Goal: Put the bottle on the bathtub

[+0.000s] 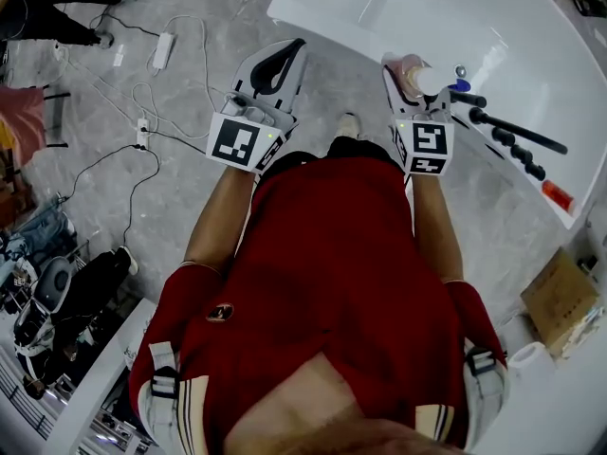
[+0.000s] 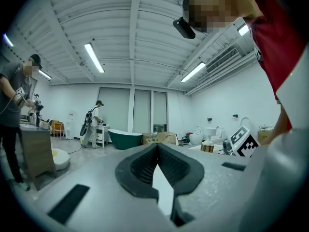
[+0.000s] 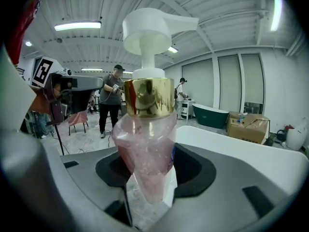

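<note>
Head view: right gripper [image 1: 406, 88] holds the pink bottle [image 1: 417, 76] at the white bathtub [image 1: 313, 12] rim; left gripper [image 1: 296, 47] is beside the bathtub.
Left gripper view: 2 fingers [image 2: 140, 168] closed together, empty.
Right gripper view: fingers [image 3: 203, 173] clamp the bottle, bathtub behind.

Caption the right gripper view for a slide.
Right gripper clamps an upright pink pump bottle with gold collar, white bathtub rim ahead.

I'm seeing cables [image 1: 144, 133] and a white power strip [image 1: 162, 51] lying on the grey floor [image 1: 190, 216], a cardboard box [image 1: 560, 301] sitting toward its right edge.
</note>
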A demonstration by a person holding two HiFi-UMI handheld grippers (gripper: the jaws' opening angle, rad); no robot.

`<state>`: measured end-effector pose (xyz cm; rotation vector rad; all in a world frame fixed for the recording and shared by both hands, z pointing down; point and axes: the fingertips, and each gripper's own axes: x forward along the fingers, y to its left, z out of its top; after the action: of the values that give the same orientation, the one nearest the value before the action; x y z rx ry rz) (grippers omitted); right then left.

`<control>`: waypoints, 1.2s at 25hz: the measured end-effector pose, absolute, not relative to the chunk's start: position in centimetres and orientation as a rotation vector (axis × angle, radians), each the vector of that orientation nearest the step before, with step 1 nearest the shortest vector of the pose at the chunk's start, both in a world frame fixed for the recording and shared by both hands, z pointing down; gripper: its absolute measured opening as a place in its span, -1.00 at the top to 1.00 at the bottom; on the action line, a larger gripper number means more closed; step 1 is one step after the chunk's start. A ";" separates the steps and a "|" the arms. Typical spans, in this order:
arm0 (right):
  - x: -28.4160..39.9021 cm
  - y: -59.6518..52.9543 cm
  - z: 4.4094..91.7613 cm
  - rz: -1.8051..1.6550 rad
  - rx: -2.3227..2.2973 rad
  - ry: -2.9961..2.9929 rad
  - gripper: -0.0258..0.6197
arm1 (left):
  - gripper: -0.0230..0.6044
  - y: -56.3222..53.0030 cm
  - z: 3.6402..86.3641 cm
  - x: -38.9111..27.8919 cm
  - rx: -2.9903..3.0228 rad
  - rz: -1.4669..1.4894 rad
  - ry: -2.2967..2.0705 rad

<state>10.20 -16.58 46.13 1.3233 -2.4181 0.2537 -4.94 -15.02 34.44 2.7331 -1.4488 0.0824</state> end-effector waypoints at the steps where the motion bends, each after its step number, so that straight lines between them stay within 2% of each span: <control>1: 10.3 -17.2 46.6 0.261 1.321 -2.414 0.23 | 0.90 -15.6 34.6 -4.7 2.730 0.088 -1.450; 30: 10.2 -23.9 58.1 0.365 1.354 -2.249 0.23 | 0.90 -20.3 38.8 -5.7 2.709 0.183 -1.361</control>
<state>10.18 -23.85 58.07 1.3544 -2.2495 0.3651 -5.74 -20.35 38.81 2.7091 -1.3613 0.1827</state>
